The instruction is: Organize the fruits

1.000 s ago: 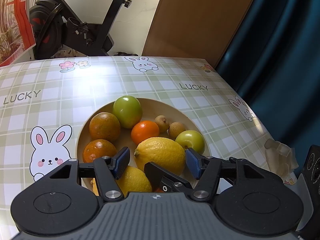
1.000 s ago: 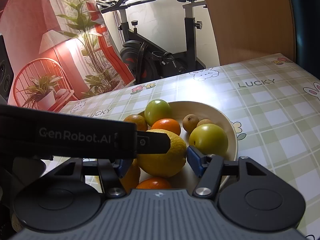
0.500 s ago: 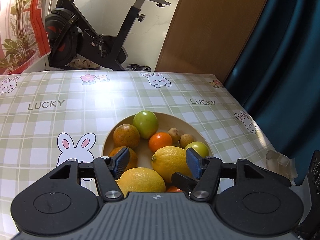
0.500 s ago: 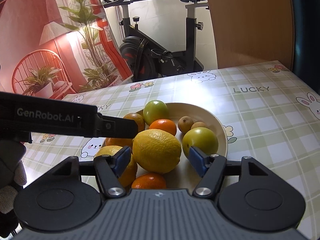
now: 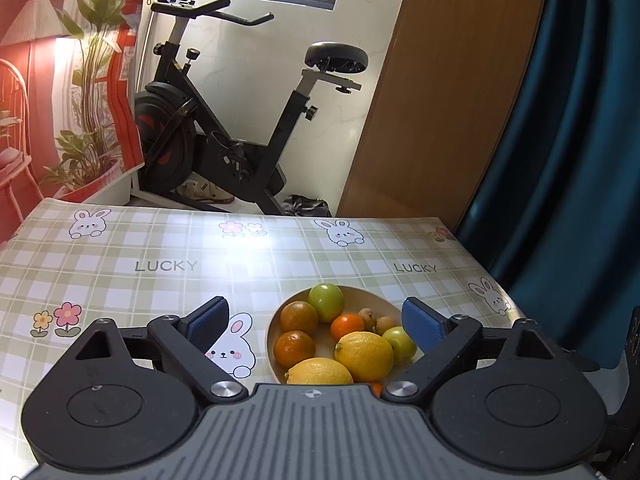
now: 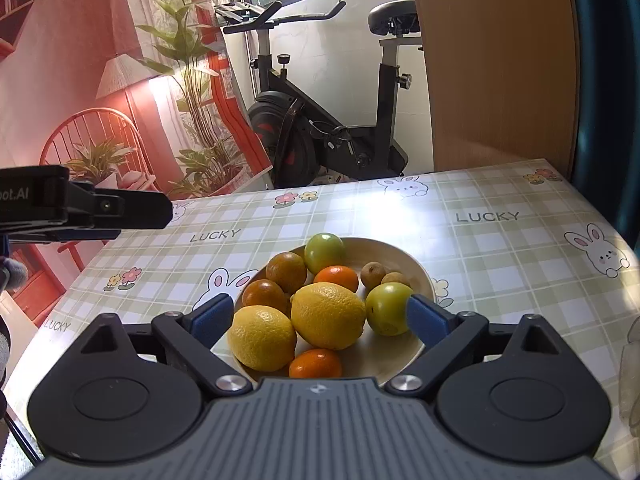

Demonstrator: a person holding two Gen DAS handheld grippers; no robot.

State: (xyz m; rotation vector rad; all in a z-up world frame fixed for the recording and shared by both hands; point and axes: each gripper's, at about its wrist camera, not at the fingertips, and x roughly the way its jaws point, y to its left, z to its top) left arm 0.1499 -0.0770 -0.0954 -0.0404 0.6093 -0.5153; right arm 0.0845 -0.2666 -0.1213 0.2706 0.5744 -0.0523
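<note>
A pale round bowl [image 5: 372,295] on the checked tablecloth holds two lemons [image 5: 364,354], two green fruits [image 5: 327,301], several oranges [image 5: 299,316] and two small brown fruits [image 5: 368,316]. My left gripper [image 5: 316,314] hovers above and short of the bowl, its jaws opening wide with nothing pressed between the blue pads. My right gripper [image 6: 320,312] hangs over the near side of the bowl [image 6: 404,254], its jaws also opening. The lemons [image 6: 328,316] and a green fruit [image 6: 386,308] lie below it, untouched. The left gripper's fingers [image 6: 120,210] reach in from the left.
Beyond the table's far edge stand an exercise bike [image 5: 224,148], a wooden panel [image 5: 440,100] and a teal curtain [image 5: 568,140]. A clear plastic item [image 6: 632,364] lies at the right table edge. A red plant mural [image 6: 100,80] covers the left wall.
Both grippers have risen and drawn back from the bowl, and both pairs of jaws have spread wide. The lemon that lay between the jaws stays in the bowl.
</note>
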